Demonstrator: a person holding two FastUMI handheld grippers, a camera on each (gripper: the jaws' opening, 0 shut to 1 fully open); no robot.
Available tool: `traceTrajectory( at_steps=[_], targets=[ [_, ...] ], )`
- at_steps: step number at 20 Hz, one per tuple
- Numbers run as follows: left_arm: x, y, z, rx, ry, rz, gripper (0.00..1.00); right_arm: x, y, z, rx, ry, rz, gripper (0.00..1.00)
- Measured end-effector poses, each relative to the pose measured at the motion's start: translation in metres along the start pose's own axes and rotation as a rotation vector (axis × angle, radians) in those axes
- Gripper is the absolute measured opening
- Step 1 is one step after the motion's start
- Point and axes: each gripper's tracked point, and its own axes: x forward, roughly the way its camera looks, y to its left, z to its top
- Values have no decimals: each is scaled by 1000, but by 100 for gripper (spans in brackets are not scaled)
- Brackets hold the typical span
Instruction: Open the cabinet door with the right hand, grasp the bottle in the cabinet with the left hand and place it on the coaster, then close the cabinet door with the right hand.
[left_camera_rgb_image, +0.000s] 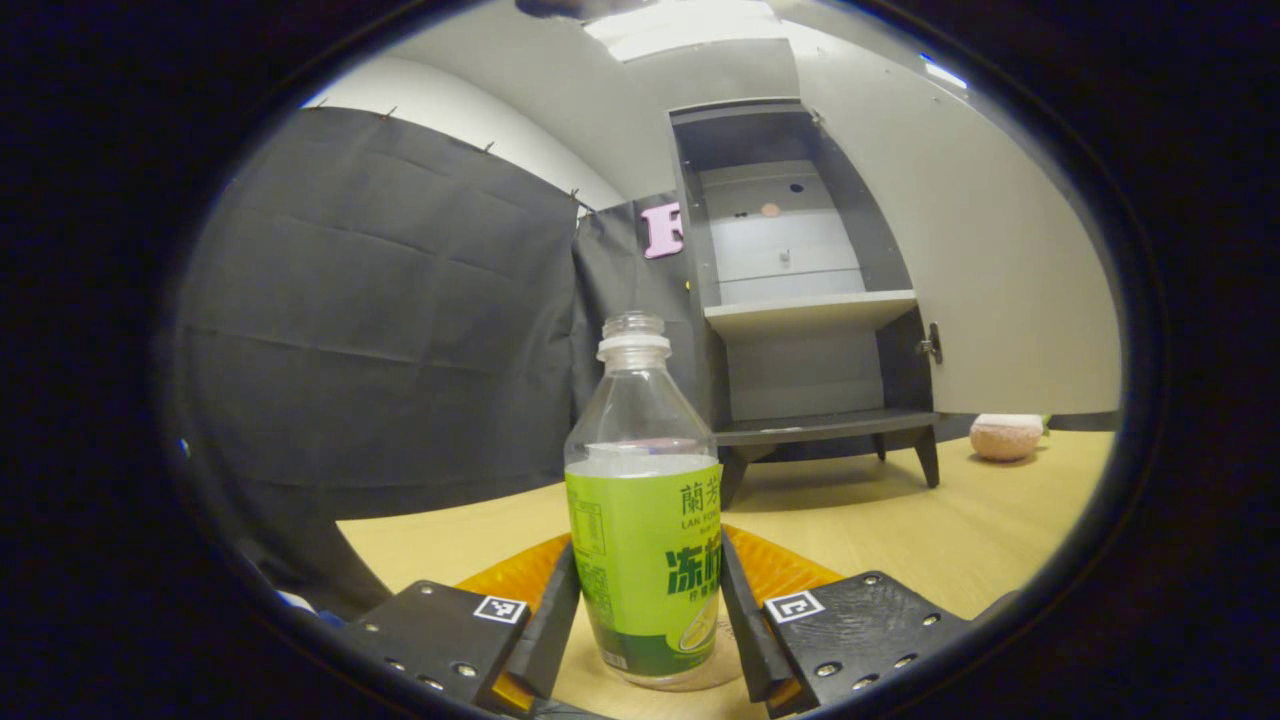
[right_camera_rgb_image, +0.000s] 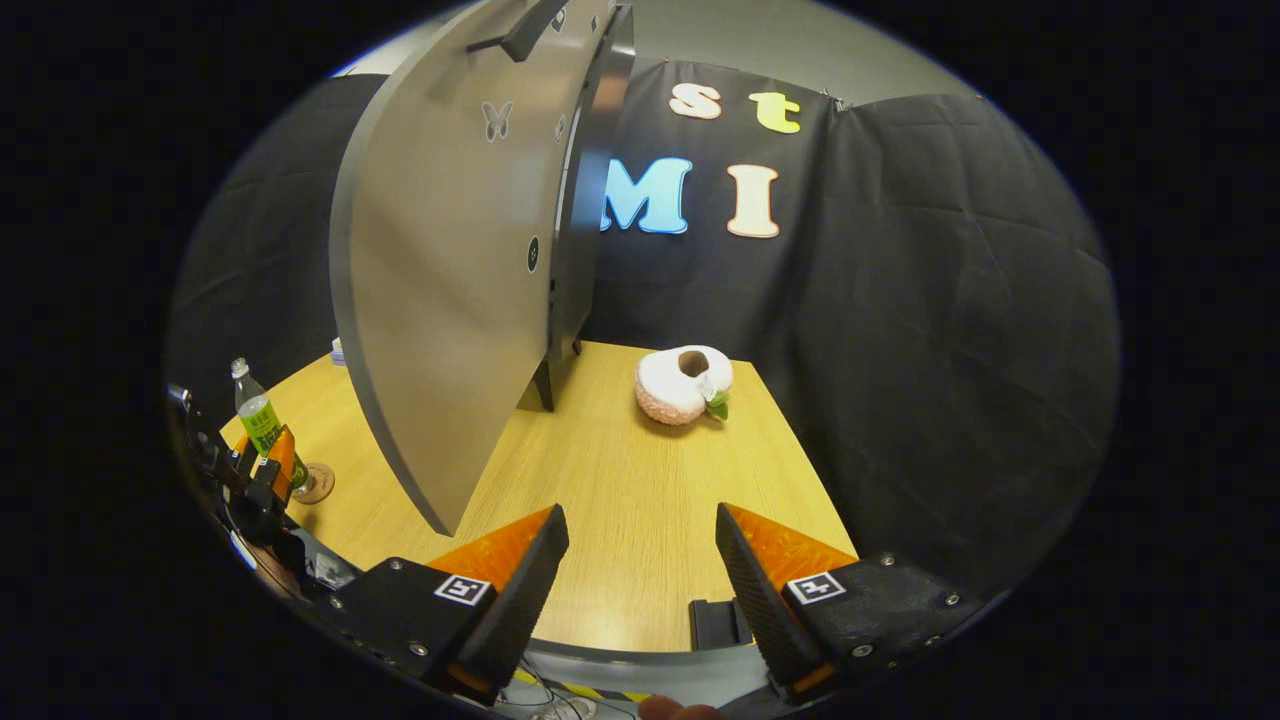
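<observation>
Left gripper (left_camera_rgb_image: 648, 610) fingers flanking bottle (left_camera_rgb_image: 645, 520) on coaster (right_camera_rgb_image: 316, 484), contact uncertain: spread evenly, withdraw straight; right gripper (right_camera_rgb_image: 640, 575) agape, empty, cabinet door (right_camera_rgb_image: 450, 290) next.

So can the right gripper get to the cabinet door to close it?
Probably yes. The right gripper is open and empty, and the cabinet door stands wide open just ahead to its left, with bare table between them.

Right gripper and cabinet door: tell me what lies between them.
Only bare tabletop, as the right gripper view shows. The right gripper hangs open short of the open door, holding nothing.
</observation>
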Motion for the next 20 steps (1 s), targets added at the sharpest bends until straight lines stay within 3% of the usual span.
traceTrajectory(
  at_steps=[1,6,7,12,16,20],
  targets=[
    [2,-1,1,-7,-6,-9,67,-1,1,1,-4,-1,3,92],
    [7,-3,16,-16,-43,-31,94,-6,8,-3,-18,7,25,92],
    [6,-5,20,-18,-48,-33,88,-8,9,-2,-14,9,26,92],
    [7,-1,49,4,-71,-42,91,-11,9,9,16,-9,22,92],
    [16,2,80,-35,-65,-45,87,-12,12,31,48,-47,28,92],
    [21,3,136,-33,-86,-54,87,-12,12,57,96,-88,22,92]
  ],
)
